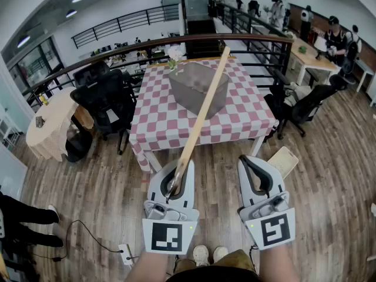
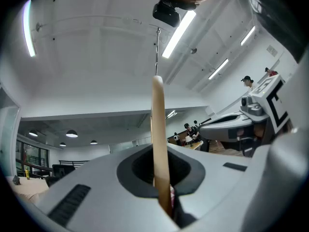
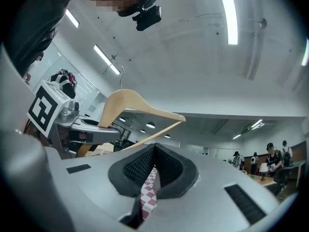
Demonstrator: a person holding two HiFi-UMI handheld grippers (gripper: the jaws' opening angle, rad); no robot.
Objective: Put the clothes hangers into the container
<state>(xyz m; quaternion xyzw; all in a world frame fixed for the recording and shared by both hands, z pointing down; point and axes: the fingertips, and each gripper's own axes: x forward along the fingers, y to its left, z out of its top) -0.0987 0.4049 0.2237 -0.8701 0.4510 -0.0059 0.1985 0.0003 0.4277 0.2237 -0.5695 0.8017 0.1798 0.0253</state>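
Observation:
My left gripper (image 1: 175, 178) is shut on the lower end of a wooden clothes hanger (image 1: 200, 116). In the head view the hanger shows edge-on as a long pale bar slanting up over the grey container (image 1: 194, 93). The container stands on the table with the red-and-white checked cloth (image 1: 170, 128). In the left gripper view the hanger (image 2: 158, 129) rises from between the jaws of the left gripper (image 2: 161, 180), metal hook on top. My right gripper (image 1: 254, 172) hovers beside it, shut and empty. The right gripper view shows the right gripper (image 3: 153, 170) and the hanger (image 3: 128, 103) at the left.
Black office chairs stand left (image 1: 106, 98) and right (image 1: 305, 107) of the table. A round table with a beige cloth (image 1: 53, 122) is at the far left. A railing (image 1: 176, 40) runs behind. A power strip (image 1: 126, 254) lies on the wooden floor. A person's legs (image 1: 26, 216) show at the left edge.

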